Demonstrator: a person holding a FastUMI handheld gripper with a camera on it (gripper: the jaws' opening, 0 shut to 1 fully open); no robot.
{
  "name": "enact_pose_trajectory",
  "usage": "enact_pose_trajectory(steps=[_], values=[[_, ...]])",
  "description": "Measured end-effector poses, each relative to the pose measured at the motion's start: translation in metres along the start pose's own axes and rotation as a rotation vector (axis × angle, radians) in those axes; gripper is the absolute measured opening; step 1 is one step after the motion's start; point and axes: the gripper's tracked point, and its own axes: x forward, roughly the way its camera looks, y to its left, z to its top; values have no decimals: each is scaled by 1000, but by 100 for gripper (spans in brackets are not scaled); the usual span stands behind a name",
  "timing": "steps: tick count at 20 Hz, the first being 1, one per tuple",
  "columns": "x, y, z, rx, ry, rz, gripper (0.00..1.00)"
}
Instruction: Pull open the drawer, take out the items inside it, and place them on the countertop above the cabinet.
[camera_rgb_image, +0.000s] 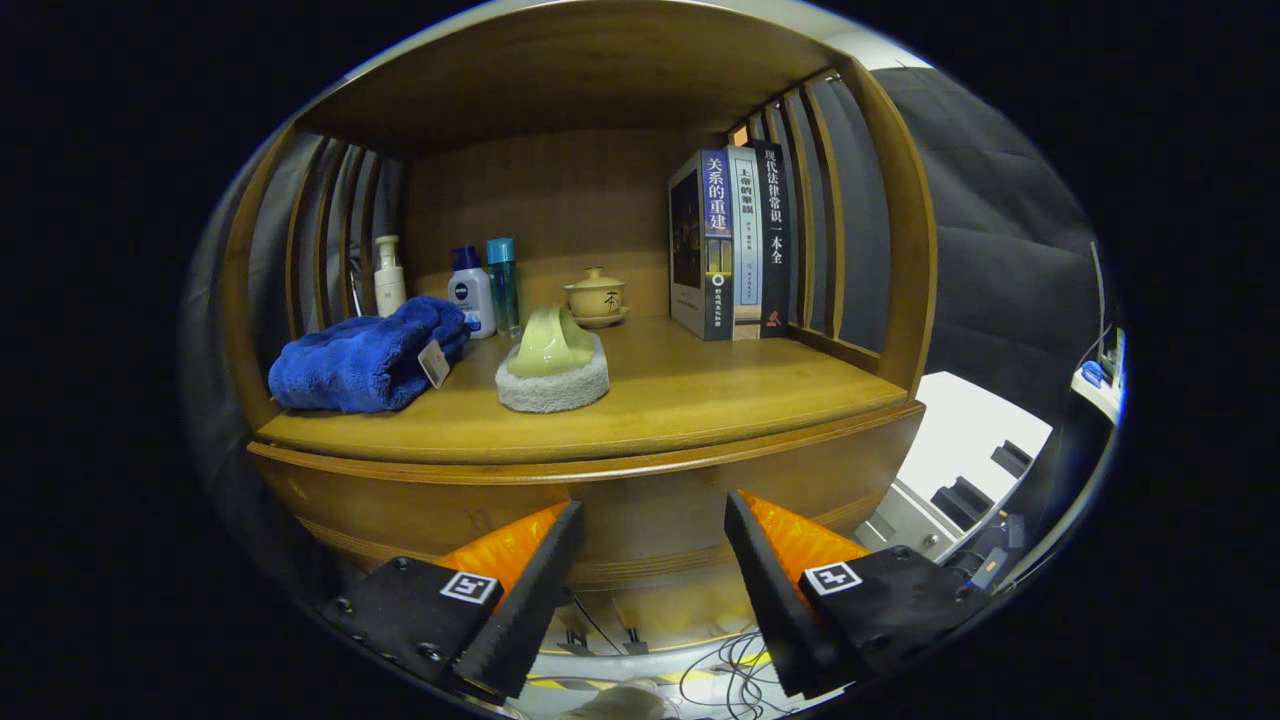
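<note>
Two fingers of the gripper (652, 512) spread apart before the drawer (640, 520), beneath the wooden countertop (700, 390).

A wooden cabinet (600, 500) stands ahead, with an open shelf niche above its countertop (700, 400). The niche has a solid wooden back panel (560, 210), a wooden top (580, 70) and vertical slats (810, 200) on both sides. Dark quilted cloth (990, 250) forms the wall beside the cabinet. A white table (970, 430) stands low beside it. Loose cables (730, 670) lie on the floor below. Lighting is dim and warm inside the niche.
</note>
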Motion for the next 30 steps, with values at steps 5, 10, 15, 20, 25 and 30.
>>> enact_pose_trajectory(steps=[5,10,15,20,25,30], values=[[0,-1,2,-18,-10,25,96],[-9,-7,12,3,-23,0,97],[-39,-3,47,42,-107,3,97],[-63,8,93,62,-161,32,98],[-88,17,145,-39,-246,20,98],[-110,30,177,1,-298,63,98]])
